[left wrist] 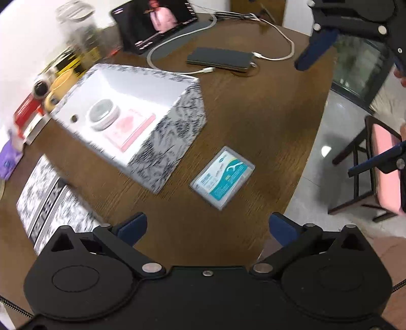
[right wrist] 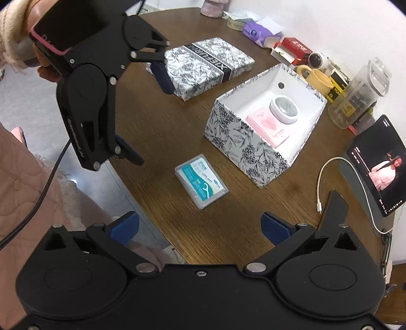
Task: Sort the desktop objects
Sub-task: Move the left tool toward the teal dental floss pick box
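Note:
A clear floss-pick case (left wrist: 223,177) (right wrist: 201,181) with a teal label lies flat on the brown table, near its curved edge. Beside it stands an open black-and-white patterned box (left wrist: 165,152) (right wrist: 243,147). Inside the box are a round white tin (left wrist: 102,114) (right wrist: 284,108) and a pink packet (left wrist: 132,129) (right wrist: 269,125). The box's lid (left wrist: 50,200) (right wrist: 208,66) lies apart on the table. My left gripper (left wrist: 208,226) (right wrist: 152,119) is open and empty, above and short of the case. My right gripper (right wrist: 200,226) (left wrist: 326,119) is also open and empty, near the case.
A tablet (left wrist: 154,22) (right wrist: 378,165) showing video, a power bank (left wrist: 220,59) and a white cable (right wrist: 327,177) lie at one end. A yellow mug (right wrist: 317,80), a jar (right wrist: 360,96), a red box (right wrist: 297,49) and purple tissues (right wrist: 256,31) line the wall. A chair (left wrist: 380,172) stands off the table edge.

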{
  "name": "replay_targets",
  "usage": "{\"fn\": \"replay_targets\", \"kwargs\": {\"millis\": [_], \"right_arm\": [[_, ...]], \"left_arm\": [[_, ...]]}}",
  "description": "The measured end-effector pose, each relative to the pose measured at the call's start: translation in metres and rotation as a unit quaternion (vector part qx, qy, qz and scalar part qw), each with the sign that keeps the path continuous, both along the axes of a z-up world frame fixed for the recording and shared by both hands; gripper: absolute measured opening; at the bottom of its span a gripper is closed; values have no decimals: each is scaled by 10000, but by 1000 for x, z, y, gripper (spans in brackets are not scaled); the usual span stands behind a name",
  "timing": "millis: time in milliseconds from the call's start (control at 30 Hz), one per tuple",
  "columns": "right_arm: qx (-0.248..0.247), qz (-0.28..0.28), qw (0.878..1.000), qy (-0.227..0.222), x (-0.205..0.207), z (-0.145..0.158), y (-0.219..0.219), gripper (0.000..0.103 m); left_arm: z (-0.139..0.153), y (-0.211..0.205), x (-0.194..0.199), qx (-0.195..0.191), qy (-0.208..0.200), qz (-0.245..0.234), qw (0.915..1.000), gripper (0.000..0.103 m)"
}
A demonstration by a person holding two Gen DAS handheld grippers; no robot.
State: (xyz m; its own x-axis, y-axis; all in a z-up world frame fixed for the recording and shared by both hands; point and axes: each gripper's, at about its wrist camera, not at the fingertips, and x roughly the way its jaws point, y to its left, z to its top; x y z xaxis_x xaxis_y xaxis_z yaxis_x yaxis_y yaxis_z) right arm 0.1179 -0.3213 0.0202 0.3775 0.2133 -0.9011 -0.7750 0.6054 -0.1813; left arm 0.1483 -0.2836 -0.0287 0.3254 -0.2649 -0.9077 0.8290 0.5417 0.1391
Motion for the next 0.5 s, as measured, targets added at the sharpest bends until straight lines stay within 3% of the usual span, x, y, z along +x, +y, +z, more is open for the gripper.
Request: {"fn": "replay_targets", "kwargs": {"millis": [267,500], "right_arm": [[-20,158,9998,104,5,-9,2,103],[-10,246,9995,206,11,-19,4,103]], "left_arm": [[-33,-24,14,-2,0,-564,9984,103],[-58,-37,30,17,80,-781,9969,102]]}}
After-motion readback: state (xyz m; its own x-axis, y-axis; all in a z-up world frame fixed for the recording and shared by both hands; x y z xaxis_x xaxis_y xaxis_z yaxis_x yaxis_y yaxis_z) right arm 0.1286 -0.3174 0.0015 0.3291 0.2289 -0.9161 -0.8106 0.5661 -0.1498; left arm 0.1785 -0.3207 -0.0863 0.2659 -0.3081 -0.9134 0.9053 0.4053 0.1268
